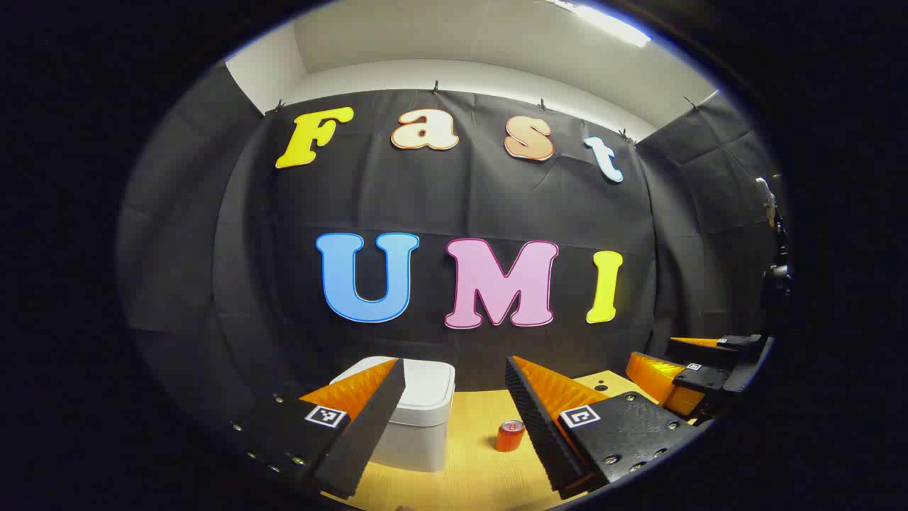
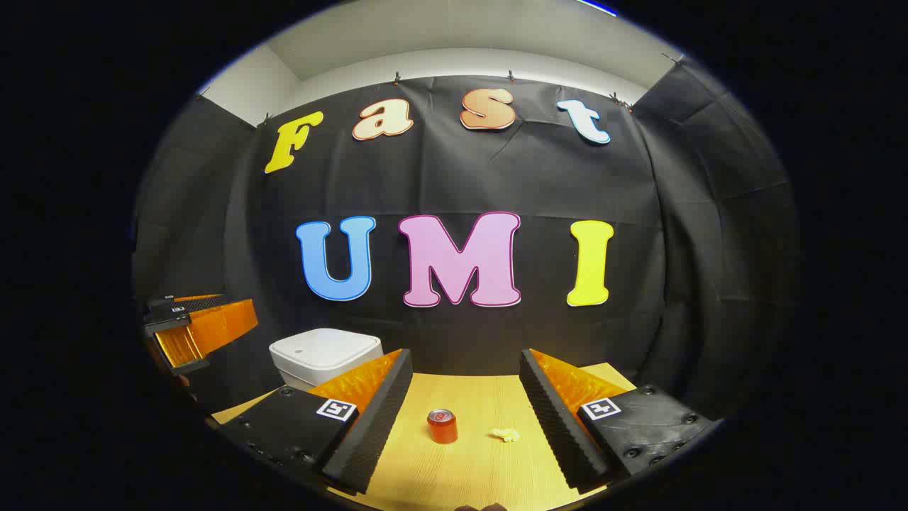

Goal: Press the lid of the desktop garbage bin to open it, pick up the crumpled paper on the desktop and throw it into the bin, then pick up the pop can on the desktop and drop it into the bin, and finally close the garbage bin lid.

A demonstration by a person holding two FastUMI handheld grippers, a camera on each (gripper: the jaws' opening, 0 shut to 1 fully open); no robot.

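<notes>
Nothing looks started: in the right gripper view the bin (image 2: 325,355) sits at lower left with its lid down, the can (image 2: 442,426) stands upright at bottom centre of the worktop (image 2: 468,397), and the paper (image 2: 506,434) lies just right of it. Both the left claw (image 1: 454,419) and right claw (image 2: 464,419) gape wide and hold nothing. I'd say pressing the lid comes first, then paper, can and closing.
</notes>
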